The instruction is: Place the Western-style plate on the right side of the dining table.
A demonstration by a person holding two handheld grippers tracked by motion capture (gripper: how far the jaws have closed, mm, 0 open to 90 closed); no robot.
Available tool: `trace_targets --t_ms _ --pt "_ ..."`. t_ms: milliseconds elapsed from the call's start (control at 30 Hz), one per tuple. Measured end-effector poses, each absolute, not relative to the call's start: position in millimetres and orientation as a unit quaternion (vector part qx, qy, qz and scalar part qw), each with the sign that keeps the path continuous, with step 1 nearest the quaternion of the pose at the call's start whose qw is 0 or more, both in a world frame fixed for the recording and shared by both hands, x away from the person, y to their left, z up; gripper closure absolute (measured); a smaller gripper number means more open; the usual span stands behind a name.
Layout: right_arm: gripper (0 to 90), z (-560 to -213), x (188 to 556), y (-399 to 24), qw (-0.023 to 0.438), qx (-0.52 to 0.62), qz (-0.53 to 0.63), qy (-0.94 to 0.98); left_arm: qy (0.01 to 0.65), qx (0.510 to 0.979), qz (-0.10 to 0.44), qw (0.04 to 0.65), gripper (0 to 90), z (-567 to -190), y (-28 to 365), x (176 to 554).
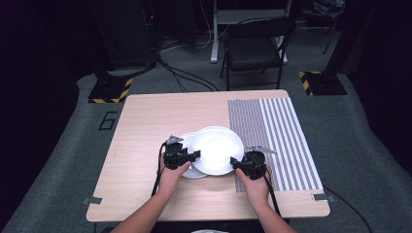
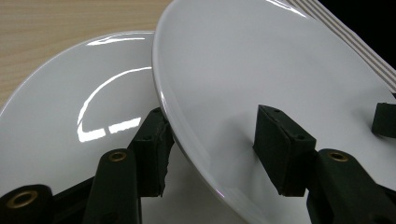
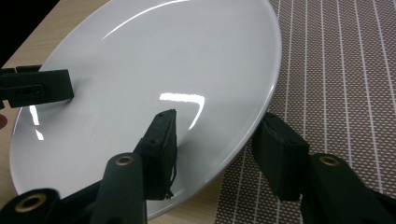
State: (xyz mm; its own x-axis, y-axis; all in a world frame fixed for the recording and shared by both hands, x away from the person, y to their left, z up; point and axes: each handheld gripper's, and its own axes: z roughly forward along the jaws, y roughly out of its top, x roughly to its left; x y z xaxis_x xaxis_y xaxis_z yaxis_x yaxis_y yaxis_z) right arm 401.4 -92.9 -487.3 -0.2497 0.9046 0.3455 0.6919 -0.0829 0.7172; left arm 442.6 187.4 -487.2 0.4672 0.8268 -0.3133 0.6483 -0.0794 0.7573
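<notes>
White top plate [image 1: 215, 149], at frame centre, is clamped at opposite rims by left gripper [image 1: 195, 157] and right gripper [image 1: 236, 162]; lifted off lower plate [image 1: 190, 171], placement remains.

Glossy white glazed plates [image 1: 216, 145], matt pale wood-grain table [image 1: 145, 121], woven striped placemat [image 1: 277, 131].

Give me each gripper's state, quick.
Left gripper: closed on the upper plate's rim.
Right gripper: closed on the same plate's opposite rim.
</notes>
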Motion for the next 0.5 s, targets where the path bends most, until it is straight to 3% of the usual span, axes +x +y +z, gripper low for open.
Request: trace_targets --t_ms 500 --pt "50.3 -480.2 402.8 -100.3 0.13 0.602 0.429 0.661 0.501 0.731 0.096 0.453 46.7 -480.9 179.8 447.3"
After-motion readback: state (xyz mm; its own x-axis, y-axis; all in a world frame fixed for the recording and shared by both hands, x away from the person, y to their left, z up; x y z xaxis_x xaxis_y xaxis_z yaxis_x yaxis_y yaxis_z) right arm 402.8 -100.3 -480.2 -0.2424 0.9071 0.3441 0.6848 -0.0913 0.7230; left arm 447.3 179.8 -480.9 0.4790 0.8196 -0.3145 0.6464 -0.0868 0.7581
